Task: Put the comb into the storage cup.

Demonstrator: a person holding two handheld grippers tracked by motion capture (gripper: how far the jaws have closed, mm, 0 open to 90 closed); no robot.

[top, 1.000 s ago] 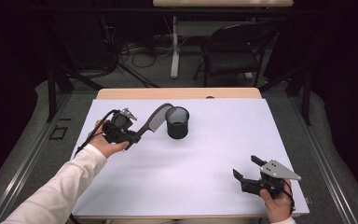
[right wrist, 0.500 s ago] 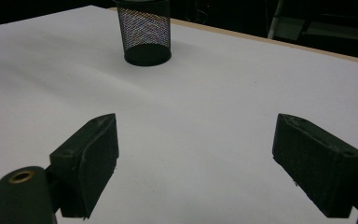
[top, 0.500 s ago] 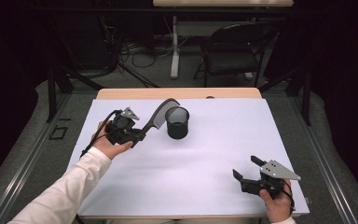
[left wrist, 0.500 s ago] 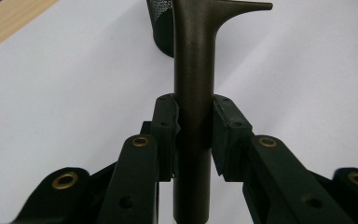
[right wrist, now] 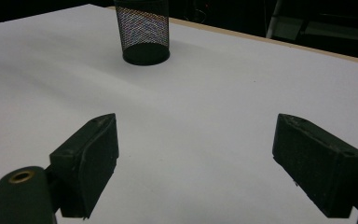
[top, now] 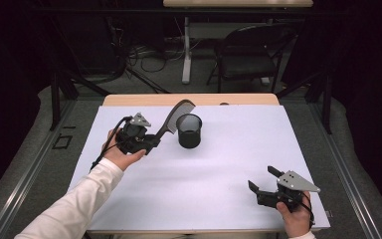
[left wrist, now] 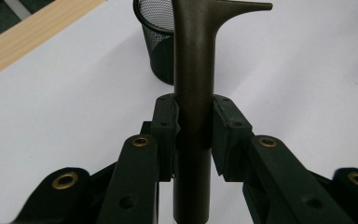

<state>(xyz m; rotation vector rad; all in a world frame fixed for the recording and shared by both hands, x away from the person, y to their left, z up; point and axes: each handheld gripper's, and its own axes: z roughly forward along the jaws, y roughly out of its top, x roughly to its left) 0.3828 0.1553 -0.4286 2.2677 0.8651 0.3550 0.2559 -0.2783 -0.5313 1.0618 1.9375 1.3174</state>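
Note:
My left gripper [top: 151, 142] is shut on the handle of a dark comb [top: 176, 115], held above the table's left half. The comb slants up and to the right, its head beside the rim of a black mesh cup [top: 189, 130]. In the left gripper view the pads clamp the comb handle [left wrist: 193, 84] from both sides, and the mesh cup [left wrist: 156, 42] stands just beyond. My right gripper [top: 262, 178] rests open near the front right corner with nothing between its pads. In the right gripper view the right gripper [right wrist: 209, 154] faces the distant mesh cup [right wrist: 144, 32].
A white sheet [top: 229, 164] covers the table, with a wooden edge [top: 144, 99] showing at the back. A black chair [top: 248, 55], cables and stand legs are on the floor behind the table.
The left hand has shifted slightly, and the comb's head has swung up and to the right, closer to the cup's rim. The right gripper has stayed put.

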